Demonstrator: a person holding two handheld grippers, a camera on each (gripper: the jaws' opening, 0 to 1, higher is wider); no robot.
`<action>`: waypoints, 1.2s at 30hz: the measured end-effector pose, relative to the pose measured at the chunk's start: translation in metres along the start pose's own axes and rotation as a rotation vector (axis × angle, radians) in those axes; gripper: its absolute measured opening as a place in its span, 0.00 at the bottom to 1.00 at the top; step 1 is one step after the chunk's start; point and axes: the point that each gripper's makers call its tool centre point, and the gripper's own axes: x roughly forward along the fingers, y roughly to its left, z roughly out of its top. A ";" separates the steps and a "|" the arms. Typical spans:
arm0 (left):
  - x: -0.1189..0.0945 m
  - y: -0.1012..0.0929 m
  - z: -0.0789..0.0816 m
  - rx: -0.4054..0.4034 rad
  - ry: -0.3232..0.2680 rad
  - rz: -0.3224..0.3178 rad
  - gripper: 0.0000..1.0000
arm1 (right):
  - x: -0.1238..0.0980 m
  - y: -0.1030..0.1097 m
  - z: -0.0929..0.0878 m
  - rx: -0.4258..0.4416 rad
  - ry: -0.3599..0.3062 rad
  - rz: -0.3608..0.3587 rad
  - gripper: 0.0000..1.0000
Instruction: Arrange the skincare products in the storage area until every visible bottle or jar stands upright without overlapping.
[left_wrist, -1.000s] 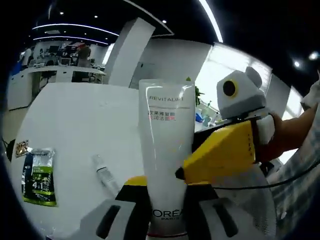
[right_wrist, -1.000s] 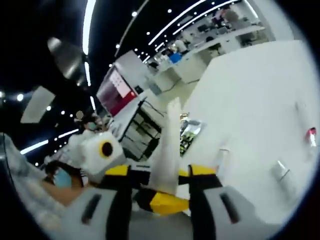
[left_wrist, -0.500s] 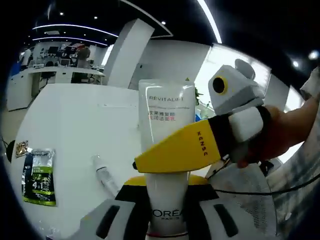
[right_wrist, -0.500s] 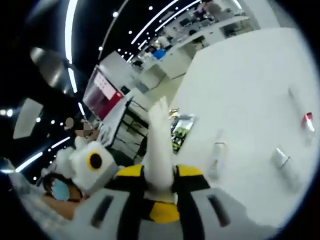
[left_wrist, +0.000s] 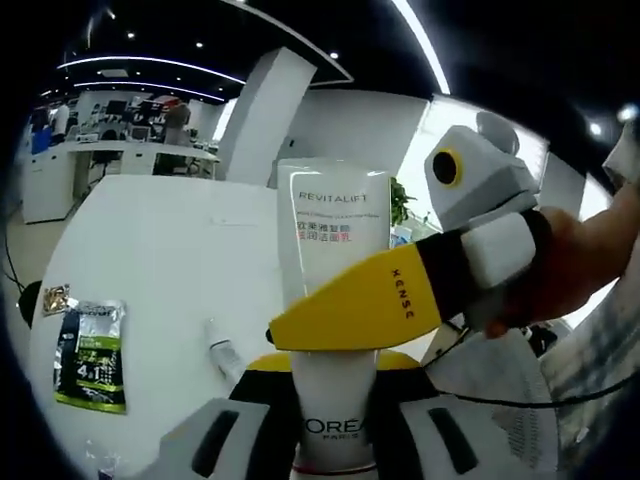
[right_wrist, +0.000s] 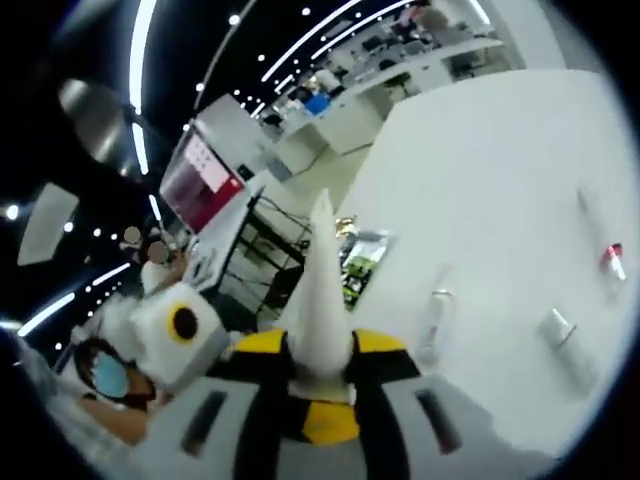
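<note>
White tube (left_wrist: 334, 300), yellow right gripper (left_wrist: 365, 305), green sachet (left_wrist: 91, 353).

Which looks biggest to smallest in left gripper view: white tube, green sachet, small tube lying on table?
1. white tube, though it's nearest the camera, held in the left tool
2. green sachet
3. small tube

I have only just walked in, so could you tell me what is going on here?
A person is holding one white L'Oréal Revitalift tube with both hand-held grippers. The left hand-held gripper clamps its lower end, and the right hand-held gripper grips it across the middle. A green sachet and a small tube lie flat on the white table.
</note>
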 end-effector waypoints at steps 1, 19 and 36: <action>0.000 0.000 0.000 -0.005 -0.003 0.005 0.23 | 0.000 0.000 0.000 -0.001 -0.001 -0.001 0.23; -0.012 0.003 -0.016 -0.064 0.010 -0.006 0.24 | -0.002 0.003 -0.007 0.091 -0.040 -0.010 0.20; -0.008 -0.005 -0.028 -0.072 0.050 -0.058 0.24 | -0.006 -0.003 -0.013 0.124 -0.055 -0.019 0.19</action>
